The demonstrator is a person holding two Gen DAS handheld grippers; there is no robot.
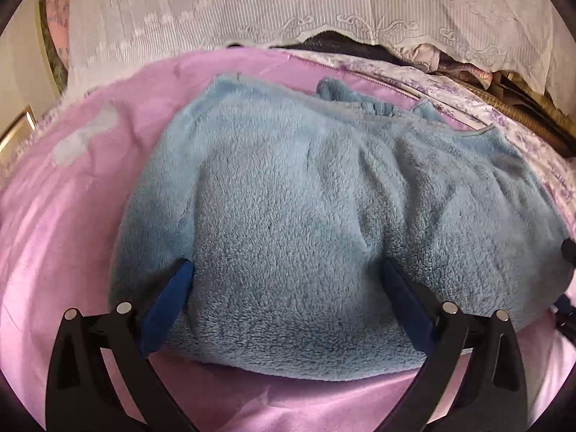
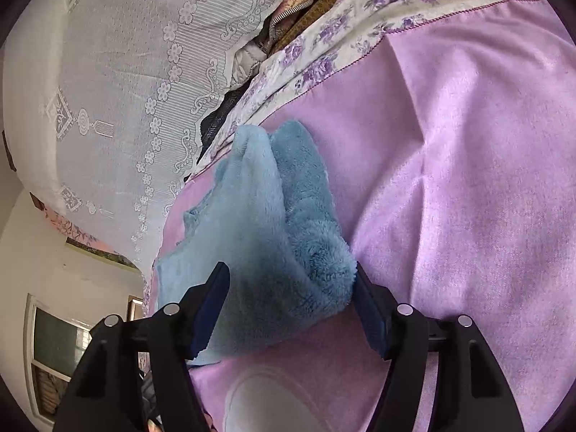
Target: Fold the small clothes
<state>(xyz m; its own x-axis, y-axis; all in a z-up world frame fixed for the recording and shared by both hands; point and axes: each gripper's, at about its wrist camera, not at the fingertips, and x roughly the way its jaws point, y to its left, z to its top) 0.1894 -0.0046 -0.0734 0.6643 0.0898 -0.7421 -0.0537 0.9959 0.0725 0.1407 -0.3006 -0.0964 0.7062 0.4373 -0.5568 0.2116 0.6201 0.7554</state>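
1. We see the blue fleece garment (image 1: pixel 288 216) lying on the pink bedsheet (image 1: pixel 54 252), with a white lace cloth (image 1: pixel 252 7) at 12 o'clock.
2. Our left claw (image 1: pixel 288 277) stands wide apart, the garment's near edge between its fingers; no clamping is visible.
3. Our right claw (image 2: pixel 291 280) is spread, straddling a folded end of the garment (image 2: pixel 273 216), pads not pressing.
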